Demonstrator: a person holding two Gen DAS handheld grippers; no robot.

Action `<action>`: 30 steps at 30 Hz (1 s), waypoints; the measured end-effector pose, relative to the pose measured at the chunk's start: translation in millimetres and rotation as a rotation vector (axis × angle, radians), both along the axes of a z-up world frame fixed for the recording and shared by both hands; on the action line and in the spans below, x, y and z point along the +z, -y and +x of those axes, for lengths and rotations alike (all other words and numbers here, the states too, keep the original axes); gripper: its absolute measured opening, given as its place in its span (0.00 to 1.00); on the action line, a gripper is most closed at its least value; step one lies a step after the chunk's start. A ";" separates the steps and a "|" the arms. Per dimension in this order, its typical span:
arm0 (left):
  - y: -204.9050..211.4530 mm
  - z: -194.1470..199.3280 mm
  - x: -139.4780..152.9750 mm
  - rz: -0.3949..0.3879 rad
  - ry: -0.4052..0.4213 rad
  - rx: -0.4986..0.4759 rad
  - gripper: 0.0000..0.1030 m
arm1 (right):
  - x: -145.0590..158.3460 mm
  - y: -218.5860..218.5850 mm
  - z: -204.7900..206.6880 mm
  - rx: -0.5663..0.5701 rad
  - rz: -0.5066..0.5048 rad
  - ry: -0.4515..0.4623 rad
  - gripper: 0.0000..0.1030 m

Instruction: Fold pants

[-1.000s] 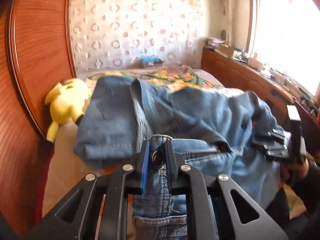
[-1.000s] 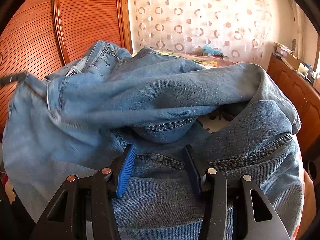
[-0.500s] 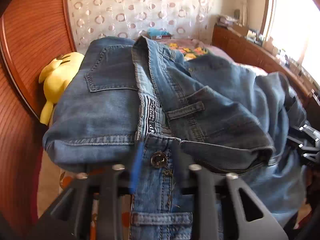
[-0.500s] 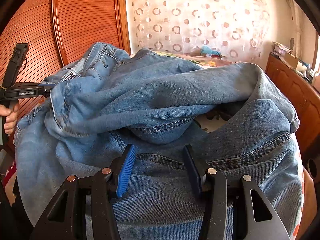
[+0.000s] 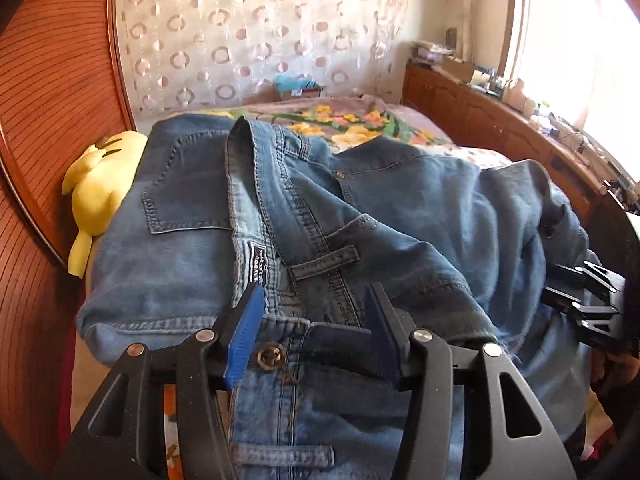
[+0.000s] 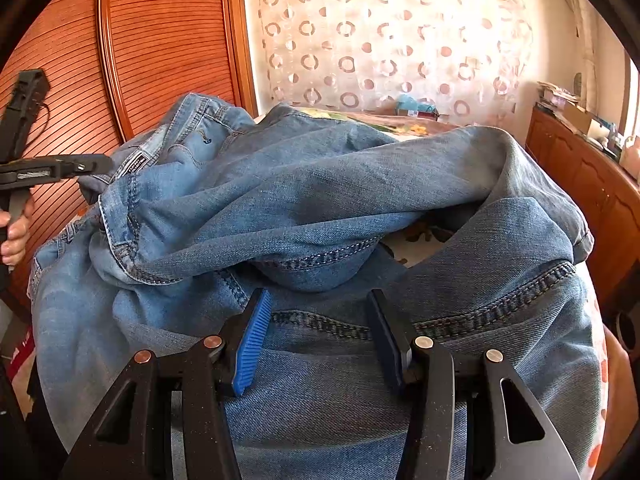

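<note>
Blue denim pants lie bunched on the bed, waistband and back pocket toward the left. In the left wrist view my left gripper hangs over the waistband, its jaws opening. The metal button and fly lie between the blue pads, which do not press on them. In the right wrist view my right gripper stands open over a stitched seam of the pants, the denim lying flat between its fingers. The left gripper shows there at the far left, beside the waistband, with a hand on its handle.
A yellow plush toy lies against the wooden headboard left of the pants. A floral bedspread shows beyond them. A wooden sideboard with clutter runs along the right under the window. A patterned curtain hangs behind.
My left gripper was shut on the buttoned waistband and has opened and let it go, moving forward and down. The waistband now rests on the pile. The right gripper has not moved.
</note>
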State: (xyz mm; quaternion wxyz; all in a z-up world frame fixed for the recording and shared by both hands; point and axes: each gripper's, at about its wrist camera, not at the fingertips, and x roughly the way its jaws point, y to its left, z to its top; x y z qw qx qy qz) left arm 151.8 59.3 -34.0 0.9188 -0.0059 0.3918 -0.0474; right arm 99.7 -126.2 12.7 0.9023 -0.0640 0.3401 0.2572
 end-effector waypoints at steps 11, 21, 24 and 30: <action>26.7 48.3 5.6 -0.011 0.019 -0.076 0.62 | 28.3 40.2 8.0 -0.017 0.002 0.015 0.50; 66.7 103.3 15.0 -0.031 0.042 -0.170 0.74 | 45.2 109.9 85.4 -0.161 -0.036 0.003 0.55; 83.9 125.4 11.8 -0.021 0.019 -0.219 0.74 | 41.0 116.0 112.2 -0.177 -0.023 -0.032 0.55; 113.9 168.1 2.5 0.022 -0.047 -0.304 0.74 | 22.2 112.9 151.0 -0.122 -0.019 -0.124 0.55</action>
